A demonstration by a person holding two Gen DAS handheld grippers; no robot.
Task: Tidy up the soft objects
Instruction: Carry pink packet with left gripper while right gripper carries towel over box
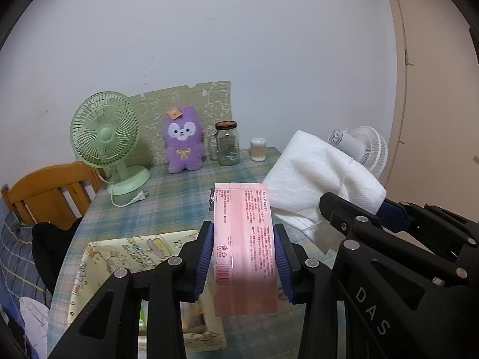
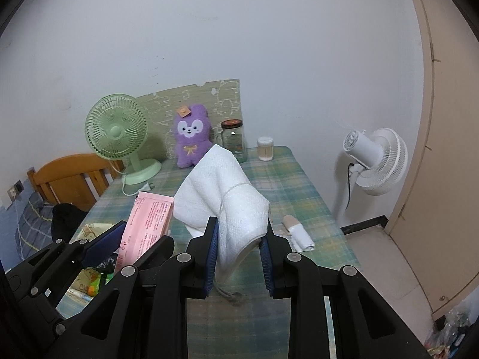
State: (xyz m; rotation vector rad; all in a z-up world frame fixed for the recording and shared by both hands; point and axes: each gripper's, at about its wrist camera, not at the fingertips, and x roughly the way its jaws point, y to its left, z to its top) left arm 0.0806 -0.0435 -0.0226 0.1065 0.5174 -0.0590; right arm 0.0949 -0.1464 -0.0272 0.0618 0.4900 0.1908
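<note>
My left gripper (image 1: 244,233) is shut on a flat pink packet (image 1: 244,239) with red print, held above the plaid table (image 1: 179,191). In the right wrist view the same pink packet (image 2: 148,221) sticks up between the left gripper's blue pads at lower left. My right gripper (image 2: 239,230) is shut on a folded white towel (image 2: 221,191) that stands up from its jaws; a cord loop hangs below. The white towel (image 1: 317,173) also shows at right in the left wrist view. A purple plush toy (image 1: 183,140) sits at the table's back. A small rolled white cloth (image 2: 299,233) lies on the table's right side.
A green desk fan (image 1: 104,137) with its cord, a glass jar (image 1: 227,143) and a small white tub (image 1: 258,149) stand along the back. A patterned fabric box (image 1: 128,257) sits under the left gripper. A white standing fan (image 2: 374,161) is off the table's right; a wooden chair (image 1: 51,191) left.
</note>
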